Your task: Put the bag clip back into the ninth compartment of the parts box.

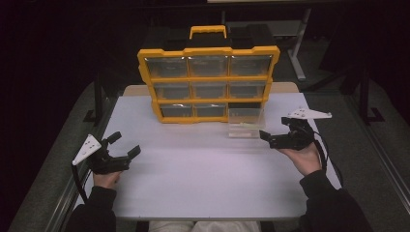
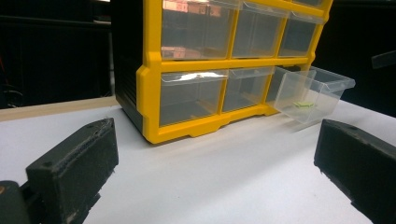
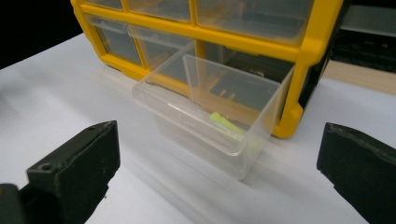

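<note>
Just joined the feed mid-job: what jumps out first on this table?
The yellow-framed organizer cabinet with clear plastic drawers stands upright at the far middle of the white table. Its bottom-right clear drawer is pulled out onto the table, a small lime-green piece inside. The left gripper and right gripper sit at either side, jaws open and holding nothing.

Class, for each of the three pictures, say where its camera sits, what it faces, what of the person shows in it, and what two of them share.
High view: above the table, facing the yellow cabinet; both forearms, left gripper, right gripper.
Left gripper view: low on the table, facing the cabinet's left corner; its own open jaws.
Right gripper view: close to the pulled-out clear drawer; its own open jaws.
Shared: both gripper views show the green piece in that drawer.
</note>
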{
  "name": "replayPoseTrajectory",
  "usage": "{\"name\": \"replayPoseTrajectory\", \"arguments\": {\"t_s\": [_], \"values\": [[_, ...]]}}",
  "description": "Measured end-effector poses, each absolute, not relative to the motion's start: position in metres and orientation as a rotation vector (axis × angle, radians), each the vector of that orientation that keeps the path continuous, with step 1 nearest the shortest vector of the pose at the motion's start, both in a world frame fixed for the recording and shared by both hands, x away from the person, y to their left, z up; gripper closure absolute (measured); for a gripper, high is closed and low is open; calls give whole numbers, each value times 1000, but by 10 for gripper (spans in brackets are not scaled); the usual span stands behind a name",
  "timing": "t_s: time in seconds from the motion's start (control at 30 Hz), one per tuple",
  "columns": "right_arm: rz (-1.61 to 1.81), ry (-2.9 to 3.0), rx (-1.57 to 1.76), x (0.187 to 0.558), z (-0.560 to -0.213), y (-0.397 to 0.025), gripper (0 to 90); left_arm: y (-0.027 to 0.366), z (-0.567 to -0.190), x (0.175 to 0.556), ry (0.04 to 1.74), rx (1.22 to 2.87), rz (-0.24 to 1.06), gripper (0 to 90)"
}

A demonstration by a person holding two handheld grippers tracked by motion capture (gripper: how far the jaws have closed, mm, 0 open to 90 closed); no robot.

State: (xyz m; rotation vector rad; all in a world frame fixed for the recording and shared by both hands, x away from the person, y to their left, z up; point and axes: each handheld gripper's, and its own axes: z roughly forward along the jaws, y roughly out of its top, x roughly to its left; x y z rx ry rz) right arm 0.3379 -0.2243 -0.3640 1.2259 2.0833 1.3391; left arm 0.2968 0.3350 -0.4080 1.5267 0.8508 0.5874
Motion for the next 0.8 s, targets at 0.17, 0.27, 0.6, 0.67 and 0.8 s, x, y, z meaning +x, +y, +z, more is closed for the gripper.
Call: {"name": "replayPoseTrajectory", "arguments": {"t_s": [0.17,0.27,0.6,0.67,0.8], "values": [[1362,2042,1240,332,-373,-230,0,336,-408,296,851,1519,587,0],[1397,2006,1229,326,-378,-234,0,336,-408,296,851,1527,585,0],[1409,1977,1242,315,-389,-242,0,336,-409,296,857,1524,580,0],[1410,1982,1244,312,-393,-243,0,336,-409,296,856,1527,582,0],[1418,1973,1231,307,-397,-243,0,336,-409,296,856,1527,582,0]]}}
